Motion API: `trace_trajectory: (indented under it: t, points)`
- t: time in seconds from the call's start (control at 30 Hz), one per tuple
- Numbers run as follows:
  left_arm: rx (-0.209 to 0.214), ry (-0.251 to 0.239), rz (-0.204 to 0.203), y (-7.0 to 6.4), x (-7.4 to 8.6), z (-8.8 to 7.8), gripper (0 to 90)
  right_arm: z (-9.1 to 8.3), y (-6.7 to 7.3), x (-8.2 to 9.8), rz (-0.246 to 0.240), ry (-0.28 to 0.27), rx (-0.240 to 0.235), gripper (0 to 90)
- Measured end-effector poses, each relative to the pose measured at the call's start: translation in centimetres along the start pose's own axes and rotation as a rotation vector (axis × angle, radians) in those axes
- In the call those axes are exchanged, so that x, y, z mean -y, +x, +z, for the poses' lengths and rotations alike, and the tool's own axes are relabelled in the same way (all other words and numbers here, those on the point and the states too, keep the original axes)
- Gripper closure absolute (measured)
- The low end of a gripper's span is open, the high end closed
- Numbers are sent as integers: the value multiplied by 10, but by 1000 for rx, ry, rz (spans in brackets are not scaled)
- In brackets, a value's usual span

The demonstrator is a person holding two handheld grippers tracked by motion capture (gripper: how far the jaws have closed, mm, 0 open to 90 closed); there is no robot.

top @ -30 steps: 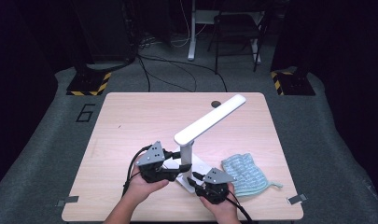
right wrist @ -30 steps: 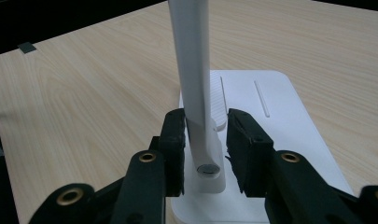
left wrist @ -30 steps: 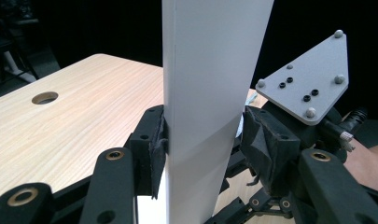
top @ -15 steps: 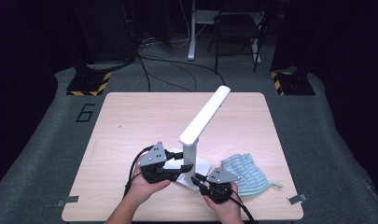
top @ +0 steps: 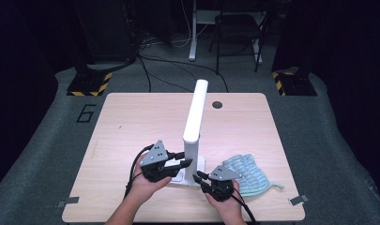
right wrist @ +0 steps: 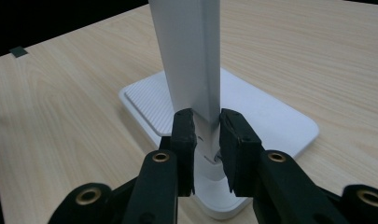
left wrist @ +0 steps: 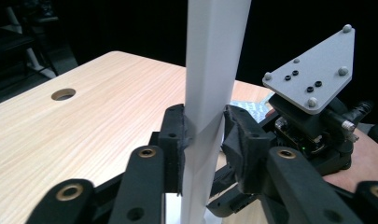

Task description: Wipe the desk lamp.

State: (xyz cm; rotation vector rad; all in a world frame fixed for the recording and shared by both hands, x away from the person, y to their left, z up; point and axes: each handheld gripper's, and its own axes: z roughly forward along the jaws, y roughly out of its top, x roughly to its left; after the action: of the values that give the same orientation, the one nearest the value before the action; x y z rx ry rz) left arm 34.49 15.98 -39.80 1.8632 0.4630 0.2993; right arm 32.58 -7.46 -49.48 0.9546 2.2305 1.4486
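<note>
my right gripper [top: 202, 178] is clamped low on the white desk lamp's [top: 193, 140] post near its base, my left gripper [top: 184, 160] just closed on the post higher up — the lamp stands on the worktop [top: 131, 122], its arm folded upward.

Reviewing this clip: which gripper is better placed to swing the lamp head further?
Probably the left gripper: it clamps the lamp stem higher up, while the right gripper is pinched low by the lamp base, better suited to steadying.

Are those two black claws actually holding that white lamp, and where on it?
Yes. The left gripper clamps the white desk lamp on its upright post; the right gripper grips the same post lower, near its base.
</note>
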Motion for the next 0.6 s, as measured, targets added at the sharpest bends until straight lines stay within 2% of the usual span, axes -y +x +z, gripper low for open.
trace_trajectory:
  t: [0.33,0.4,0.5,0.6]
  points:
    - [-46,6,-5,0,-1,4,753,5,-7,-1,41,-16,24,736]
    - [-52,0,0,-1,-1,5,754,4,-6,-1,46,-27,34,696]
    - [-57,2,-7,-1,-2,6,756,4,-2,-2,50,-34,46,569]
    - [-53,0,-11,-2,-3,9,758,4,0,-3,52,-40,49,541]
